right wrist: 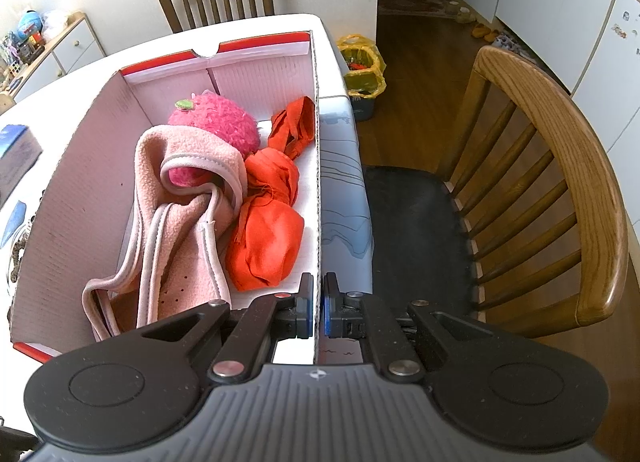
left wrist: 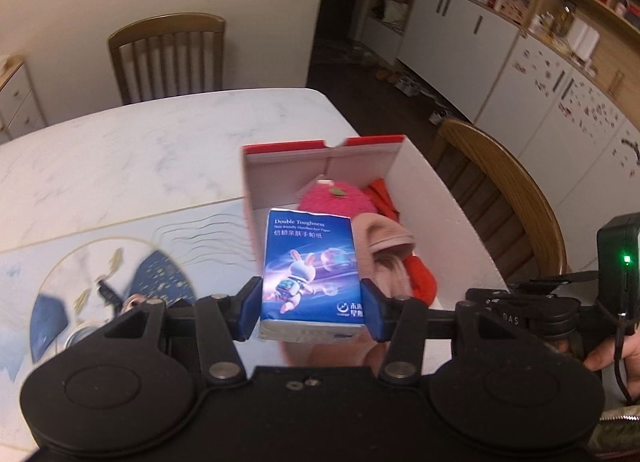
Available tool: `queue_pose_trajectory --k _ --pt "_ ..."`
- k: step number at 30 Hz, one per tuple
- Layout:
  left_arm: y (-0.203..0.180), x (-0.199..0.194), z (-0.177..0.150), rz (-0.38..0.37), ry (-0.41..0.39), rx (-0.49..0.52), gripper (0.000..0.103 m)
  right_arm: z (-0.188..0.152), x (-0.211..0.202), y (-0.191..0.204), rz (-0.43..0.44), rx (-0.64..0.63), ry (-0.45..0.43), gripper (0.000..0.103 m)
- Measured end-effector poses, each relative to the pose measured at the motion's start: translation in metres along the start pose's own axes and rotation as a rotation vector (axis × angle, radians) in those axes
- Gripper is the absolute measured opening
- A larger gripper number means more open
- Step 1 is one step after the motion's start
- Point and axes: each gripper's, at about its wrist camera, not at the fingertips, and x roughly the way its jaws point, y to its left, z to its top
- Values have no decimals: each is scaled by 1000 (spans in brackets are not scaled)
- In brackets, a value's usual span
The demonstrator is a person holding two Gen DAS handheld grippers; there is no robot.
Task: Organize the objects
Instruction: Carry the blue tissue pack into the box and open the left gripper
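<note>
My left claw [left wrist: 312, 312] was clenched on a blue glossy pack of pocket tissues with a cartoon rabbit [left wrist: 310, 262], holding it upright in the air at the near left edge of the white cardboard box with a red rim [left wrist: 420, 190]. My right claw [right wrist: 317, 312] was pinched shut on that box's right wall, steadying it on the pale marble-patterned tabletop [left wrist: 120, 150]. Inside lay a folded pink fleece garment [right wrist: 180, 202], a crumpled orange cloth [right wrist: 268, 230] and, farther back, a fuzzy hot-pink plush ball [right wrist: 216, 122]. I judged the step as carrying the pack in; next it needed lowering into the free strip along the left wall, then letting go. The box floor beneath the pack was hidden, and the small things on the round blue-patterned mat [left wrist: 60, 302] were too blurred to name.
</note>
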Motion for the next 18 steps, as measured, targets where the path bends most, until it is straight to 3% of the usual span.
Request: queue_pose_trajectory --k 9,18 --pt "-27 36 8 34 52 75 49 -1 0 3 7 -2 3 4" --pt "-42 81 -2 111 165 146 49 -1 0 3 4 -3 1 4"
